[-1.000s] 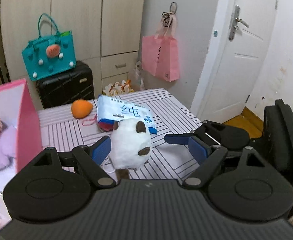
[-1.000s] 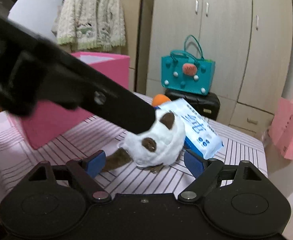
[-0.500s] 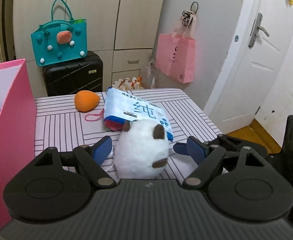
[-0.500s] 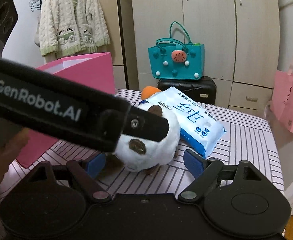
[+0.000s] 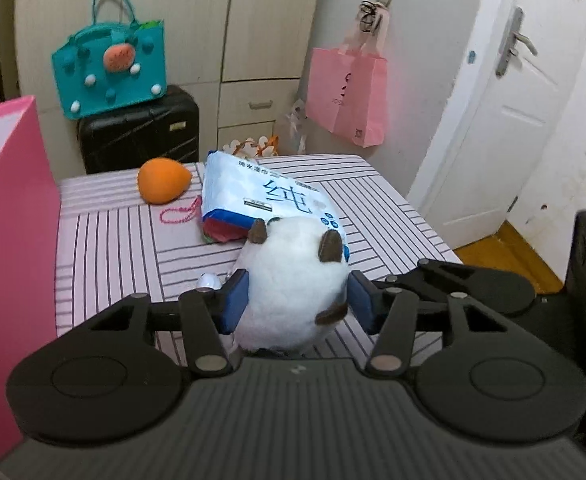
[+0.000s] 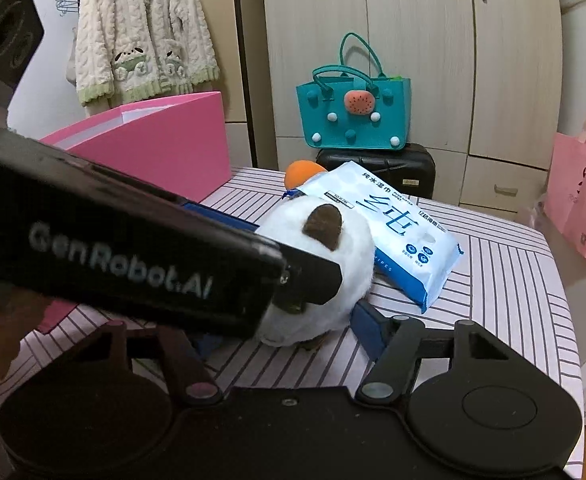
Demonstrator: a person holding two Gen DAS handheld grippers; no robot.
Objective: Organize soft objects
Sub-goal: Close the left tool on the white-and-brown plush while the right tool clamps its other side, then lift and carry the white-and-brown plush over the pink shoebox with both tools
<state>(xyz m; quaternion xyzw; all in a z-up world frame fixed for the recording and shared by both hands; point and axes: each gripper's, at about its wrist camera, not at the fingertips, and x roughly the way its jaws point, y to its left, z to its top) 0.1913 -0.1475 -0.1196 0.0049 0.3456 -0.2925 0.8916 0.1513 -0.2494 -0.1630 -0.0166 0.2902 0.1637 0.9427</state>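
A white plush toy (image 5: pixel 293 264) with brown ears lies on the striped table (image 5: pixel 113 248). My left gripper (image 5: pixel 297 300) has a blue pad against each flank of it, and its jaws are closing. In the right wrist view the left tool's black casing (image 6: pixel 133 248) crosses the picture and covers part of the plush toy (image 6: pixel 333 256). My right gripper (image 6: pixel 285 332) straddles the same toy from the other side with its jaws closing. Its right pad sits just beside the fur and its left pad is mostly hidden. Behind the toy lie a blue wipes pack (image 5: pixel 269 200) and an orange soft ball (image 5: pixel 163 184).
An open pink box (image 5: pixel 9 220) stands at the table's left. A pink bead cord (image 5: pixel 177 214) and a red item (image 5: pixel 225 232) lie by the wipes. Beyond the table are a teal bag (image 5: pixel 109 76) on a black suitcase (image 5: pixel 137 136), a hanging pink bag (image 5: pixel 345 96) and a door.
My left gripper came forward and down around the plush toy, and its pads closed in from wide apart to touch its sides. The right gripper's jaws narrowed too.
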